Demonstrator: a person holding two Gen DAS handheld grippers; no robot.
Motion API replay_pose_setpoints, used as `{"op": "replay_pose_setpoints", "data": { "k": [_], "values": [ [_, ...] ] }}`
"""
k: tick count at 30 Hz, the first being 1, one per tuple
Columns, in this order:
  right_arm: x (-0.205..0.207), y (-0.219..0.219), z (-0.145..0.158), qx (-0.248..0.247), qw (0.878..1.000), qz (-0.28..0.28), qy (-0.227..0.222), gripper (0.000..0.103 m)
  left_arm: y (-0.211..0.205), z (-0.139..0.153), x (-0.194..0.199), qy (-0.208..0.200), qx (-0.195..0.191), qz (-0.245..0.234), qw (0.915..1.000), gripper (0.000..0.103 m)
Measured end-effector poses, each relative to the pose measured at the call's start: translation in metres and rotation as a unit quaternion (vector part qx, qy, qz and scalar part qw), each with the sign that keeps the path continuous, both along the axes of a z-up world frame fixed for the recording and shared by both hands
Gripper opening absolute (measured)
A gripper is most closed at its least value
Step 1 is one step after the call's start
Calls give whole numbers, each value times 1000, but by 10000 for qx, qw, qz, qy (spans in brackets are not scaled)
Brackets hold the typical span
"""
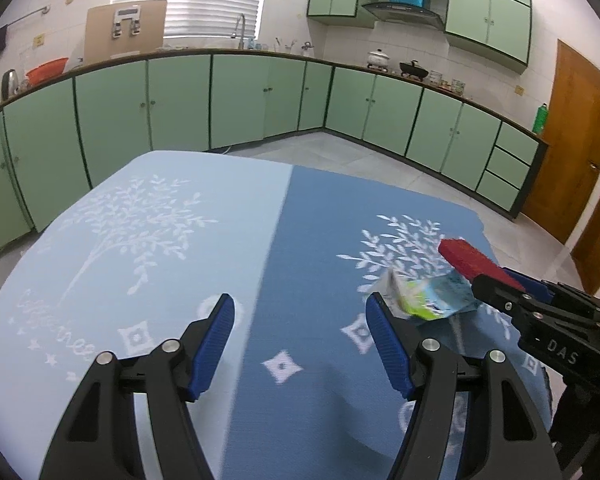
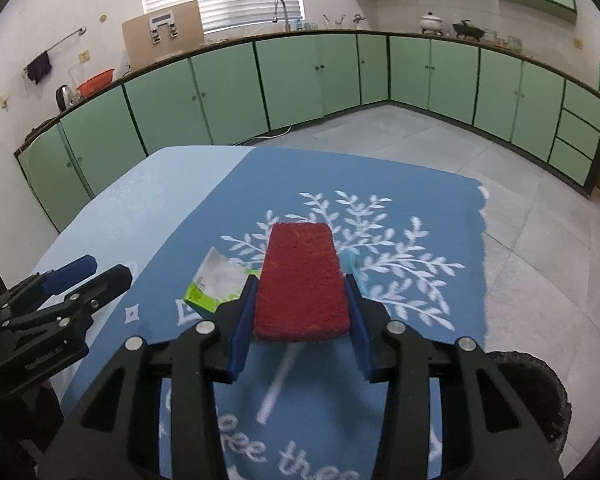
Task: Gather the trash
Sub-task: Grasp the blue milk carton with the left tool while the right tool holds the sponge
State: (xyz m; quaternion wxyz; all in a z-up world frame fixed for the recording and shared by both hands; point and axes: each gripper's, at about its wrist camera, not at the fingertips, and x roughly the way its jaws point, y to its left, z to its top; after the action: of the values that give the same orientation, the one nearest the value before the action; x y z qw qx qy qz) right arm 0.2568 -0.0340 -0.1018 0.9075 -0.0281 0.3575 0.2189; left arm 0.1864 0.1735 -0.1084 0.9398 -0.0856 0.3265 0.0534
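My right gripper (image 2: 300, 280) is shut on a red scouring sponge (image 2: 302, 280) and holds it flat above the blue tablecloth (image 2: 420, 184). A crumpled green, white and light blue wrapper (image 2: 216, 284) lies on the cloth just under and left of the sponge. In the left wrist view the sponge (image 1: 476, 260) and the right gripper (image 1: 500, 284) come in from the right, over the wrapper (image 1: 428, 296). My left gripper (image 1: 300, 312) is open and empty over the cloth, its right finger close to the wrapper. It shows at the left edge of the right wrist view (image 2: 80, 276).
The table (image 1: 140, 280) has a light blue half on the left and a darker blue half on the right. Green kitchen cabinets (image 1: 180, 104) run along the far walls. A dark round container rim (image 2: 540, 396) sits below the table's right edge. A wooden door (image 1: 572, 140) is at the right.
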Motion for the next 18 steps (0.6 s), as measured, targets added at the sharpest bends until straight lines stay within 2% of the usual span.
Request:
{"op": "replay_pose_setpoints", "data": {
  "k": [7,15,18],
  "values": [
    [-9,-26,3,-63,9997,-225,-118,40,-31,2,6,-42,-86,-283,9996,66],
    [-8,-51,3,-87,9988,-445,-178,40,-58,-3,26,122,-39,-574,9983,47],
    [-9,-58,1,-87,9985,-499,-187,40,-65,-9,39,335,-11,-614,9976,36]
  ]
}}
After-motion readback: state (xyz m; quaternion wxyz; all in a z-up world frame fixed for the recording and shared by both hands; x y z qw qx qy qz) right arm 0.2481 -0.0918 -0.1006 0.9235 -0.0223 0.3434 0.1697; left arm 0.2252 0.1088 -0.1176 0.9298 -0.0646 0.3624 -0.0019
